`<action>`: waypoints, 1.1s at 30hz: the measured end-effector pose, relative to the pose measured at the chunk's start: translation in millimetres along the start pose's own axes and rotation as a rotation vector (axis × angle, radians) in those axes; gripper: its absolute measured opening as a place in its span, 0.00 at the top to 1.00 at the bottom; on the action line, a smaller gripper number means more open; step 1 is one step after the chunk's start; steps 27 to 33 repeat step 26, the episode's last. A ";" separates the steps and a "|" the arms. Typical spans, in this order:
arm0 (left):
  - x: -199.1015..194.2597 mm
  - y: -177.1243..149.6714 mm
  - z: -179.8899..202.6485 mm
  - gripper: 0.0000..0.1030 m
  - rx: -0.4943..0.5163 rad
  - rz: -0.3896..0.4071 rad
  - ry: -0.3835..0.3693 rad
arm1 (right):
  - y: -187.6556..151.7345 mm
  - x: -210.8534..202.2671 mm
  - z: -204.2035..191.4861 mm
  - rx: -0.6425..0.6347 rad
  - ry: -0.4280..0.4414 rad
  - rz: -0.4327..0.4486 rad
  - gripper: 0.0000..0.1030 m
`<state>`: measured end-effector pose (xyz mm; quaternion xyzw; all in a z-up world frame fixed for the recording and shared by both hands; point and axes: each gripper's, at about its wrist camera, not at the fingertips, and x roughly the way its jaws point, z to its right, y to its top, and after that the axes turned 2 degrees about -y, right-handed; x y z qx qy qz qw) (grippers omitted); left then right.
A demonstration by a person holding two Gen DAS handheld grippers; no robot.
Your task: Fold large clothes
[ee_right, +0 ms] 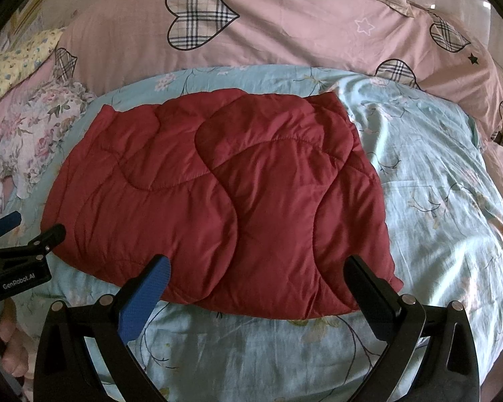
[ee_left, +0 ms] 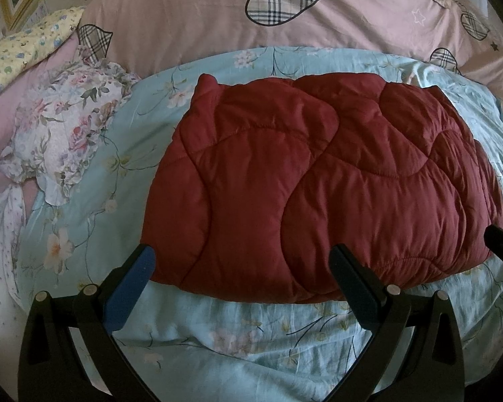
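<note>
A dark red quilted garment (ee_left: 318,184) (ee_right: 218,201) lies folded into a flat, rough rectangle on the light blue floral bedsheet (ee_left: 234,341) (ee_right: 436,201). My left gripper (ee_left: 243,261) hovers open just in front of its near edge, toward the garment's left half, holding nothing. My right gripper (ee_right: 256,268) is open too, above the near edge of the garment's right half. The left gripper (ee_right: 30,227) also shows at the left edge of the right wrist view, with part of a hand (ee_right: 10,338) below it. The right gripper's tip (ee_left: 501,238) peeks in at the right edge of the left wrist view.
A pink duvet with plaid hearts (ee_left: 285,6) (ee_right: 285,26) is bunched along the far side of the bed. A floral cloth (ee_left: 67,127) (ee_right: 40,124) lies crumpled to the left. A yellow patterned pillow (ee_left: 23,50) sits at the far left. Bare sheet spreads right of the garment.
</note>
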<state>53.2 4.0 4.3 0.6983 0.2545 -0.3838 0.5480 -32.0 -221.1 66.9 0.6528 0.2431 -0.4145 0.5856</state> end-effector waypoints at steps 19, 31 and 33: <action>5.0 0.2 -0.1 0.00 -0.014 -0.008 0.004 | 2.0 2.4 4.0 0.020 0.006 -0.002 0.00; 4.4 0.5 -2.8 0.00 -0.020 -0.003 -0.012 | 2.2 4.0 6.3 0.029 0.012 -0.001 0.00; 4.4 0.5 -2.8 0.00 -0.020 -0.003 -0.012 | 2.2 4.0 6.3 0.029 0.012 -0.001 0.00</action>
